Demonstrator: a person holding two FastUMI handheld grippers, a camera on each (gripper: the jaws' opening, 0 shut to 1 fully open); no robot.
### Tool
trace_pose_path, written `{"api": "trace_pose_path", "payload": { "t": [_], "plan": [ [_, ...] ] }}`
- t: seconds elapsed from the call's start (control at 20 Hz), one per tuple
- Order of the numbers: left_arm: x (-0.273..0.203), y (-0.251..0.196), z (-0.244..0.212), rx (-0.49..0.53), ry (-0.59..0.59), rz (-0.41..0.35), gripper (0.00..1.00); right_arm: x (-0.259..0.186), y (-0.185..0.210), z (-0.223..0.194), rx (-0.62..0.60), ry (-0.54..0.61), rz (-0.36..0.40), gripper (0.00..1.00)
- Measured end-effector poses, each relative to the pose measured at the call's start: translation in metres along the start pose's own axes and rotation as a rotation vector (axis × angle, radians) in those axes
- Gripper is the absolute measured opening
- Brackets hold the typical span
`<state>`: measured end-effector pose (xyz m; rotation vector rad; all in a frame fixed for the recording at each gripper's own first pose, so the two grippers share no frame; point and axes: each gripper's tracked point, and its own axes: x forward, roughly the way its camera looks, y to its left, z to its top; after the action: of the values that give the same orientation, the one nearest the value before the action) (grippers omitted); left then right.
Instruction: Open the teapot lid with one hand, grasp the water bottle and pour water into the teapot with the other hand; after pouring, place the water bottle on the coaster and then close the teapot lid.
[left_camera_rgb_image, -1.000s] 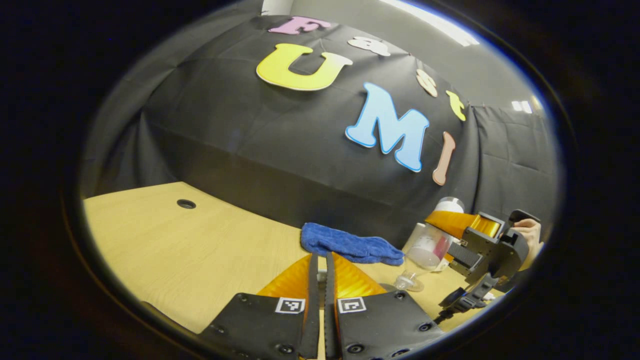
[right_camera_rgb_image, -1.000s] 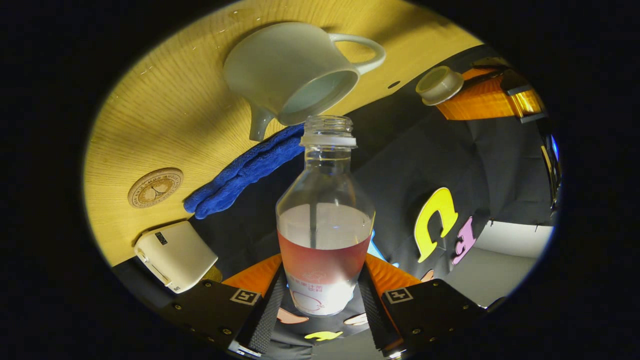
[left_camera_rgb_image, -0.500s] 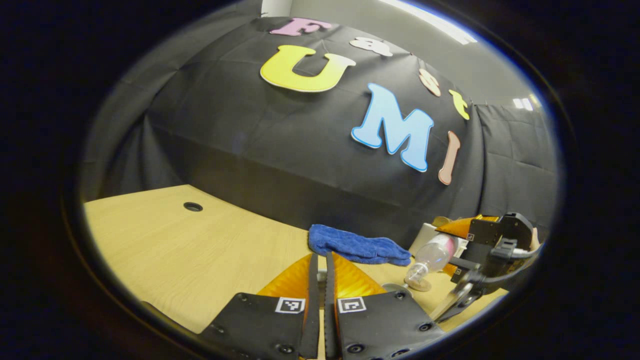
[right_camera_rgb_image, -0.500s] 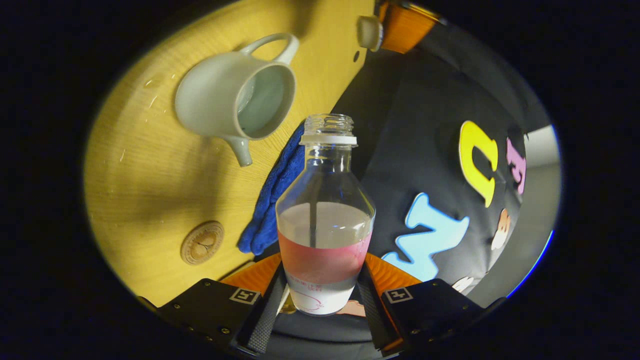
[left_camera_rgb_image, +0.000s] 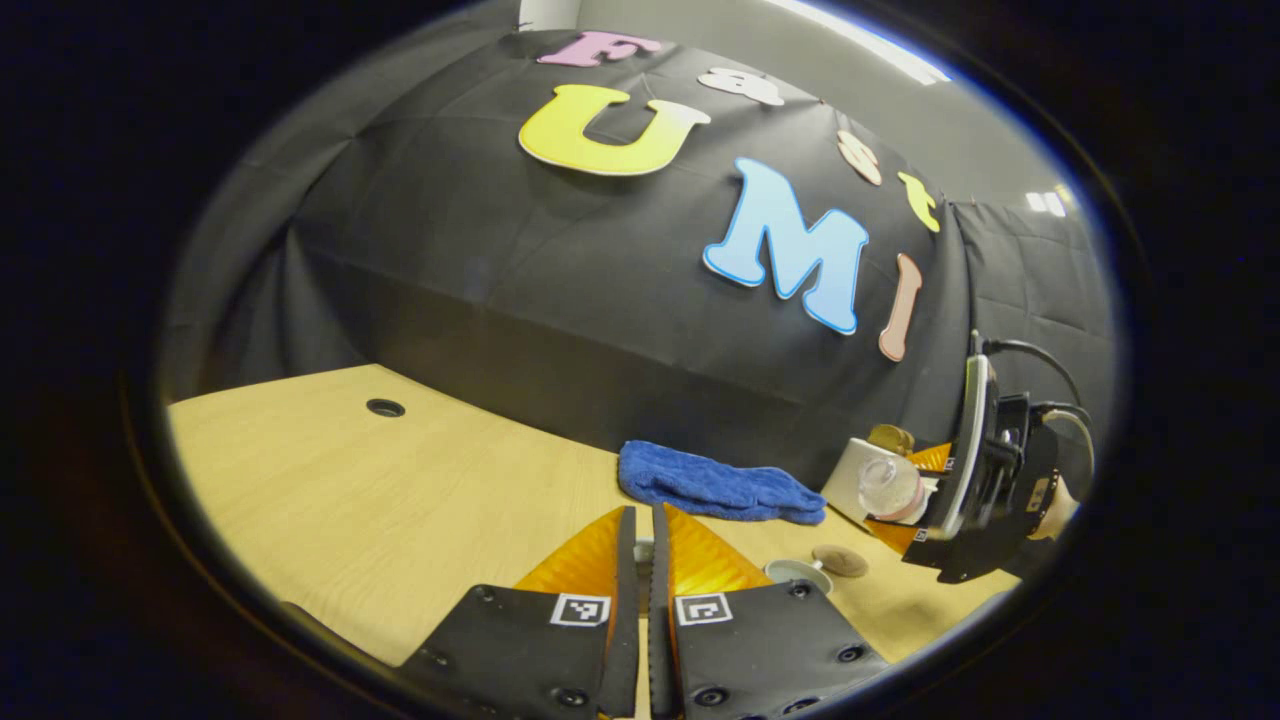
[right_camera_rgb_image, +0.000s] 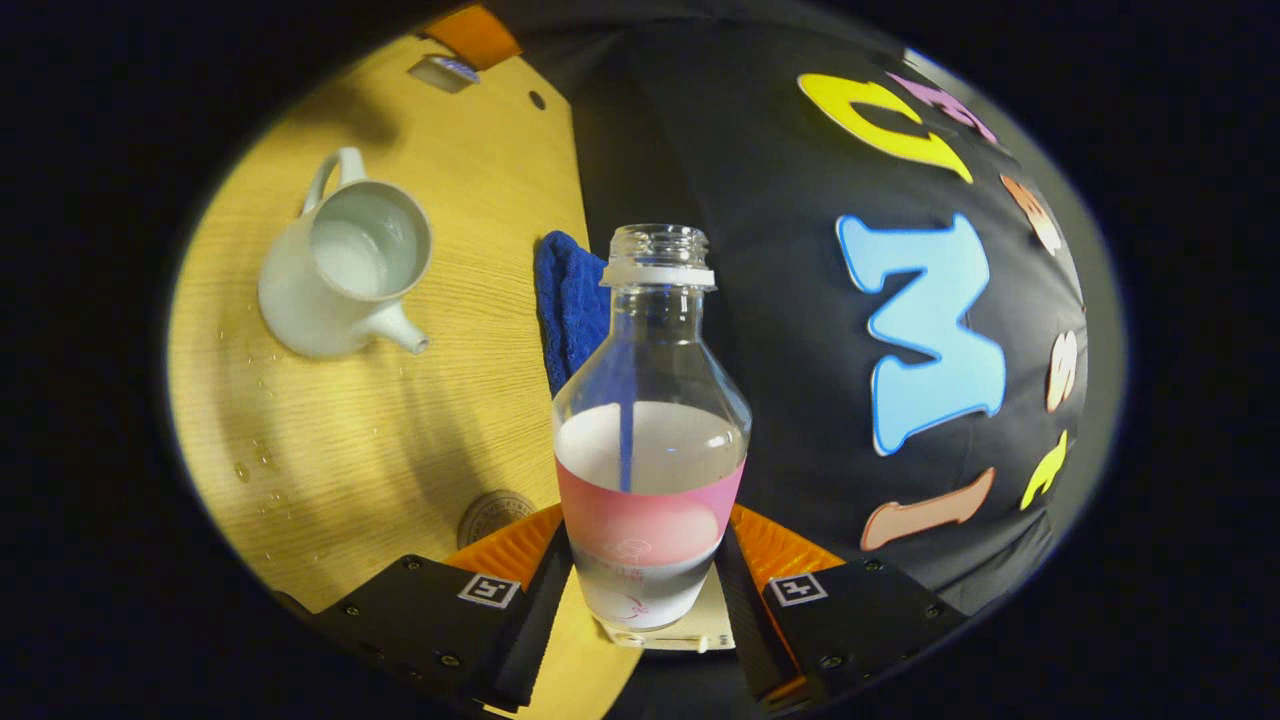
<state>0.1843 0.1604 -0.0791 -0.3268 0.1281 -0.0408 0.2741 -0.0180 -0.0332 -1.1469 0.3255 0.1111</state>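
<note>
In the right gripper view my right gripper (right_camera_rgb_image: 650, 532) is shut on the uncapped water bottle (right_camera_rgb_image: 650, 440), which is about half full. The view is rolled, so the table lies at the left. The white teapot (right_camera_rgb_image: 340, 270) stands there open, with water inside. The round coaster (right_camera_rgb_image: 495, 515) peeks out beside my finger. In the left gripper view my left gripper (left_camera_rgb_image: 645, 520) is shut on the teapot lid (left_camera_rgb_image: 645, 548), a pale sliver between the fingers. Just right of them are the teapot's rim (left_camera_rgb_image: 795, 572) and the coaster (left_camera_rgb_image: 840, 560). Farther right, the right gripper (left_camera_rgb_image: 985, 480) holds the bottle (left_camera_rgb_image: 890, 487).
A blue cloth (left_camera_rgb_image: 715, 485) lies at the foot of the black wall, also seen as the cloth (right_camera_rgb_image: 570, 305). A white box (left_camera_rgb_image: 848, 470) sits beside it. Water drops (right_camera_rgb_image: 250, 470) dot the wooden table (right_camera_rgb_image: 450, 400). A cable hole (left_camera_rgb_image: 385, 408) is at far left.
My right gripper has rolled the bottle back and drawn it away from the teapot toward the coaster. The left gripper has hardly moved with the lid.
</note>
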Motion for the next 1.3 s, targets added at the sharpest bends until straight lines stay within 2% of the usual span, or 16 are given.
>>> {"api": "trace_pose_path", "payload": {
  "t": [0.2, 0.35, 0.6, 0.7, 0.85, 1.3],
  "plan": [
    [0.001, 0.000, -0.002, 0.004, 0.003, 0.001, 0.12, 0.016, 0.004, -0.014, 0.371, -0.004, 0.074, 0.76],
    [0.001, -0.003, -0.002, 0.005, 0.006, -0.005, 0.12, 0.025, 0.003, -0.021, 0.640, -0.028, 0.081, 0.76],
    [0.002, -0.006, -0.005, 0.007, 0.011, -0.013, 0.10, 0.041, 0.009, -0.026, 0.926, -0.066, 0.098, 0.76],
    [0.000, -0.007, -0.004, 0.012, 0.010, -0.014, 0.12, 0.047, 0.014, -0.028, 0.979, -0.066, 0.107, 0.76],
    [0.001, -0.007, -0.002, 0.013, 0.005, -0.014, 0.12, 0.050, 0.016, -0.029, 0.977, -0.069, 0.086, 0.76],
    [0.001, -0.010, -0.004, 0.012, 0.013, -0.022, 0.12, 0.048, 0.026, -0.032, 1.076, -0.054, 0.107, 0.77]
  ]
}}
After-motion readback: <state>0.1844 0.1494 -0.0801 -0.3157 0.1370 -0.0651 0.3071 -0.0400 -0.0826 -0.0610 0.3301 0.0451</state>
